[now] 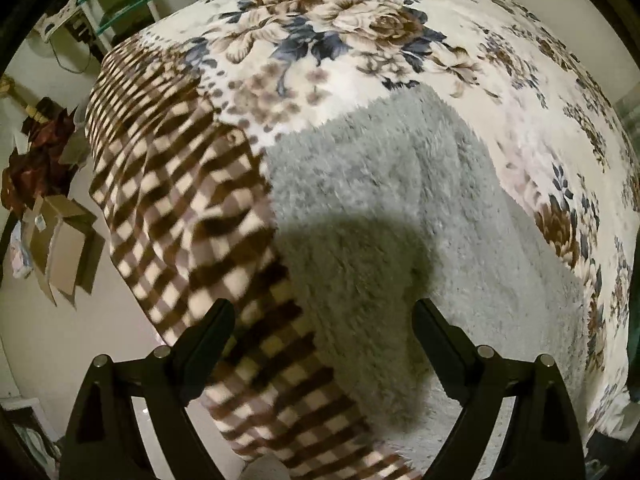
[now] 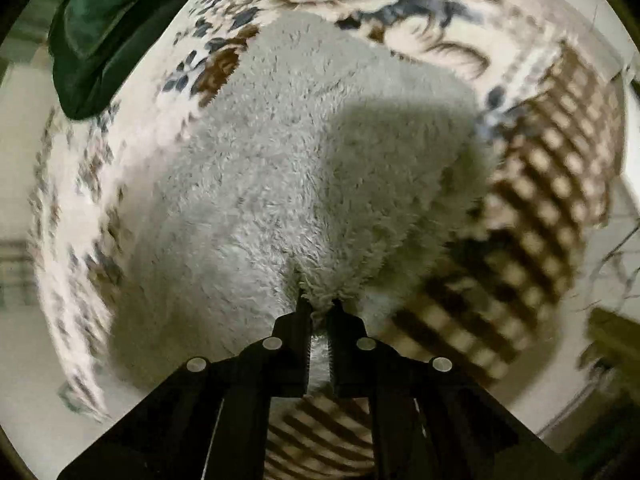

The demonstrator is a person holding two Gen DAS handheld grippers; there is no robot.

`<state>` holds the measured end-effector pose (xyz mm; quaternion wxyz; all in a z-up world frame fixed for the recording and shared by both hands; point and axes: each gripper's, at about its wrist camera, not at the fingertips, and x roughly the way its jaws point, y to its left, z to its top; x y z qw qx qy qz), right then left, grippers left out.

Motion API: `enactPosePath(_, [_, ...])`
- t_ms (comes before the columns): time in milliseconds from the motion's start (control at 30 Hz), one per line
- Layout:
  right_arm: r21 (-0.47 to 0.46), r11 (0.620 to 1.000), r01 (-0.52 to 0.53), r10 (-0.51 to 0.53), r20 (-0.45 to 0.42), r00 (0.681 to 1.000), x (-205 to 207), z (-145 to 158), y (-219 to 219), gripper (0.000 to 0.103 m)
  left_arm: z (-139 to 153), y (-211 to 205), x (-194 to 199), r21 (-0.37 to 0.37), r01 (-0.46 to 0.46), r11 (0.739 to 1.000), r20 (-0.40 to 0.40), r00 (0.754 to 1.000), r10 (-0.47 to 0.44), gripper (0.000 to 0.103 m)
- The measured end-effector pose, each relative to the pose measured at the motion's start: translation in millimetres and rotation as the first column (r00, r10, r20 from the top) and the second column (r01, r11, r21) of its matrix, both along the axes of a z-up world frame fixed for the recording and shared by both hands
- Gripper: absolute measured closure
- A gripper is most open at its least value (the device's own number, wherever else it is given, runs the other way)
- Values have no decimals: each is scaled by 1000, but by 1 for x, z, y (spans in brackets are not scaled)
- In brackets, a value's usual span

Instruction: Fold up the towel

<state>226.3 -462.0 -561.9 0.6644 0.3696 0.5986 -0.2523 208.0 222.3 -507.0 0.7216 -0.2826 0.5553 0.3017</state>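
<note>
Right hand-held gripper [image 2: 319,304] clamps towel [image 2: 280,168], hiding the pinched edge.

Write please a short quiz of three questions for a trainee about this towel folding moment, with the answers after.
1. True or false: the right gripper has its jaws shut on the grey towel.
2. Which pattern runs along the edge of the blanket next to the towel in the left wrist view? A) dots only B) brown and cream checks C) green stripes
3. Fill in: the left gripper hangs over the towel with its jaws ____.

Key
1. True: fluffy fabric is pinched between the jaws.
2. B: the checked border lies beside the towel.
3. Open: the jaws stand wide apart and hold nothing.
</note>
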Motion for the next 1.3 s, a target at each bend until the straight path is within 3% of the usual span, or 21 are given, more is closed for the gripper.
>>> enactPosePath(67, [-21,999,-46,44,-72,996,-1,-8,3,91,-2,6,0,-11,-2,1000,-8,1000,2,12])
enactPosePath(133, [-1,999,-45,45,-156,987,-1,-22,3,76,-4,14,0,-35,-18,999,-7,1000,17,12])
enactPosePath(200, [26,1000,-1,4,-139,990,1,-23,7,63,-3,21,0,-50,-31,998,5,1000,31,12])
enactPosePath(333, [47,999,10,-6,-81,997,8,-16,35,57,-5,36,4,-61,-59,996,31,998,61,12])
enactPosePath(433, [78,997,-18,26,-96,995,17,-27,62,57,-10,46,13,-73,-82,994,41,995,86,13])
enactPosePath(467, [83,996,-26,34,-102,994,18,-31,68,57,-12,50,15,-76,-83,994,58,995,87,23])
enactPosePath(500, [85,996,-30,39,-108,993,18,-34,73,57,-13,52,17,-77,-82,994,89,992,88,75])
enactPosePath(533, [83,996,-32,42,-118,992,18,-38,78,57,-14,55,20,-88,-81,993,104,991,90,99])
enactPosePath(600, [81,996,-23,33,-123,992,18,-44,84,57,-10,60,23,-99,-91,991,126,987,103,97])
enactPosePath(767, [77,997,-25,35,-133,991,15,-48,97,57,27,71,22,-21,-60,998,221,973,64,97])
enactPosePath(933, [85,996,-42,56,-167,984,12,-50,103,57,-17,89,18,-96,-68,993,103,992,78,96])
enactPosePath(1133, [121,991,-62,81,-162,983,5,-36,118,57,-13,82,2,-75,-49,996,117,991,58,93])
enactPosePath(1233, [183,982,-39,68,-155,986,3,-51,129,57,-17,81,2,-70,-51,996,124,990,60,95])
enactPosePath(1267, [194,981,-26,56,-153,987,0,-55,132,71,-17,80,3,-65,-50,997,124,991,58,96])
enactPosePath(1300, [203,979,-9,37,-135,990,-1,-59,134,97,-15,79,4,-61,-48,997,126,990,55,96])
